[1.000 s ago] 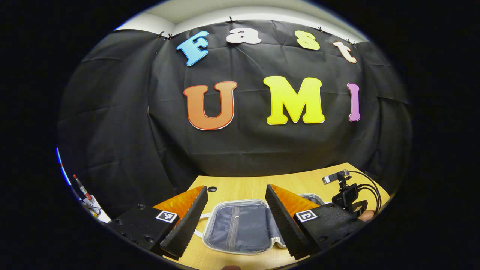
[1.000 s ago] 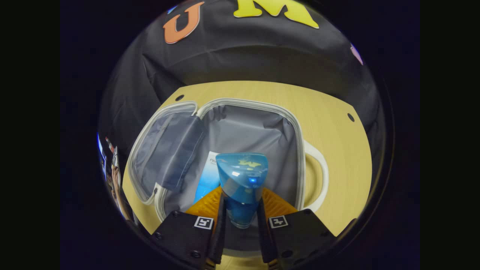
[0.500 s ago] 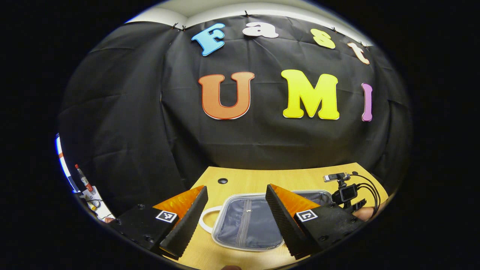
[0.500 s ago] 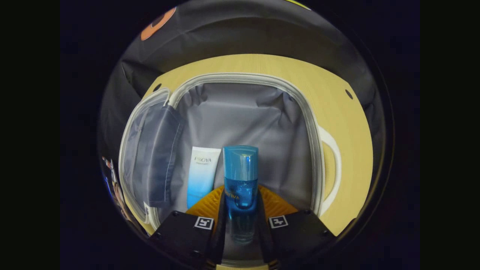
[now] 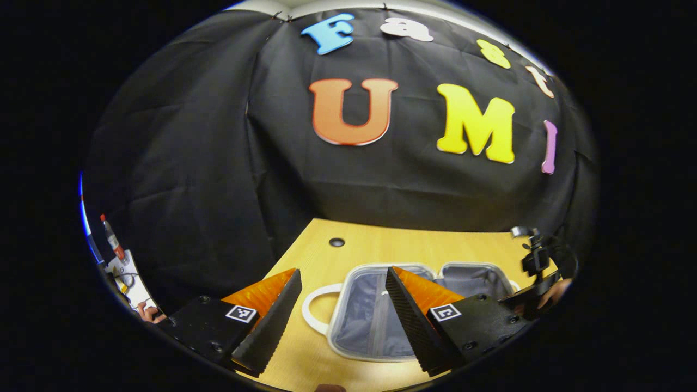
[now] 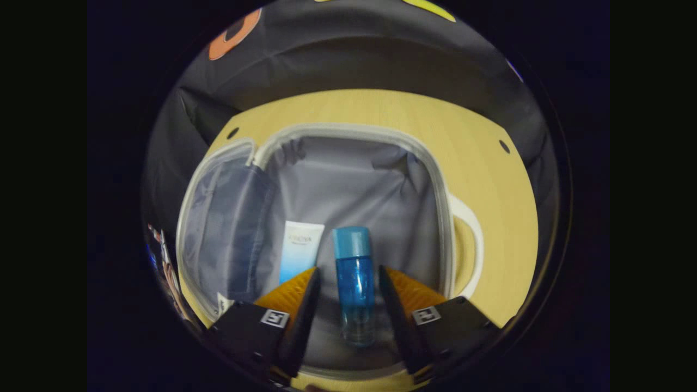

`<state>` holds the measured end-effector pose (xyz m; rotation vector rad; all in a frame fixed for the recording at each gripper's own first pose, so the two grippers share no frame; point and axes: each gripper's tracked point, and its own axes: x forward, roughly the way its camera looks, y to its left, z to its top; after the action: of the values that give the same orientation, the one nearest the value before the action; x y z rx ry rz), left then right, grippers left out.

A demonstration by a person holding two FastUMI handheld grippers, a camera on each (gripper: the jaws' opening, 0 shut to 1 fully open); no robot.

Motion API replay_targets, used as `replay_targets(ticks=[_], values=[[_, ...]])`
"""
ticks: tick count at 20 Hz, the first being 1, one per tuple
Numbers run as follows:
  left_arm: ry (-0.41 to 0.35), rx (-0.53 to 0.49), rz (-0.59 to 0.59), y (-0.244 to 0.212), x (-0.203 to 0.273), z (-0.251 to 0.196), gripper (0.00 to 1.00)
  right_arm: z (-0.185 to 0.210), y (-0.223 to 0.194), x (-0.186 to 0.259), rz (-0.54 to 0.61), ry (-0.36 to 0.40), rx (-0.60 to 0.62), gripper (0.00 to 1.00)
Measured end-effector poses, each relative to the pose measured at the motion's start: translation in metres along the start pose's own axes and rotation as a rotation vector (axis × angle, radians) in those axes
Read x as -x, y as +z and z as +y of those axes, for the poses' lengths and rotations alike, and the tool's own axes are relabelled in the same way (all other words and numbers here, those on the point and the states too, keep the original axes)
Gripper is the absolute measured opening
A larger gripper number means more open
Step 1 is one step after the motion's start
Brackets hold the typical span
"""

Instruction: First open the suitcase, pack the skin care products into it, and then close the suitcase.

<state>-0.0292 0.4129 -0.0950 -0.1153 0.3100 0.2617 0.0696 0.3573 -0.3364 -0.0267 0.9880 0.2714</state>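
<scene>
Right gripper view: the right claw hangs over the open suitcase, fingers apart, with the blue bottle lying between them on the grey lining, apparently untouched. A white tube lies just beside it. To finish the placing well, lift straight up so neither finger drags the bottle. Left gripper view shows the left claw, also spread and empty, above the surface near the suitcase's lid half. The lid half looks empty. Closing likely comes next if nothing else remains.
</scene>
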Motion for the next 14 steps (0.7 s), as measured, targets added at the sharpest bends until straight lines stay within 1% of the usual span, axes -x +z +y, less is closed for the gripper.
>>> replay_targets(ticks=[1, 2, 3, 4, 7, 8, 9, 10, 12, 14], values=[[0.006, 0.047, 0.024, -0.010, -0.008, 0.012, 0.99, 0.002, 0.009, 0.017, -0.047, 0.016, 0.024, 0.68], [-0.003, 0.109, 0.048, -0.020, -0.017, 0.018, 0.99, 0.003, 0.020, 0.036, -0.101, 0.023, 0.048, 0.78], [-0.025, 0.186, 0.077, -0.032, -0.026, 0.023, 1.00, 0.000, 0.031, 0.057, -0.165, 0.026, 0.074, 0.81], [-0.056, 0.251, 0.108, -0.045, -0.034, 0.026, 1.00, -0.003, 0.041, 0.080, -0.227, 0.024, 0.103, 0.81], [-0.100, 0.468, 0.215, -0.091, -0.058, 0.049, 0.99, -0.015, 0.055, 0.142, -0.383, 0.031, 0.180, 0.81], [-0.121, 0.552, 0.240, -0.102, -0.062, 0.052, 0.89, -0.020, 0.058, 0.162, -0.433, 0.036, 0.191, 0.78], [-0.143, 0.630, 0.252, -0.109, -0.067, 0.055, 0.99, -0.027, 0.058, 0.181, -0.484, 0.039, 0.201, 0.79], [-0.176, 0.701, 0.250, -0.115, -0.071, 0.054, 0.99, -0.038, 0.060, 0.200, -0.534, 0.025, 0.206, 0.81], [-0.218, 0.816, 0.248, -0.119, -0.082, 0.057, 0.97, -0.065, 0.059, 0.233, -0.606, -0.026, 0.196, 0.81], [-0.235, 0.906, 0.270, -0.127, -0.090, 0.056, 0.96, -0.091, 0.054, 0.255, -0.651, -0.084, 0.173, 0.81]])
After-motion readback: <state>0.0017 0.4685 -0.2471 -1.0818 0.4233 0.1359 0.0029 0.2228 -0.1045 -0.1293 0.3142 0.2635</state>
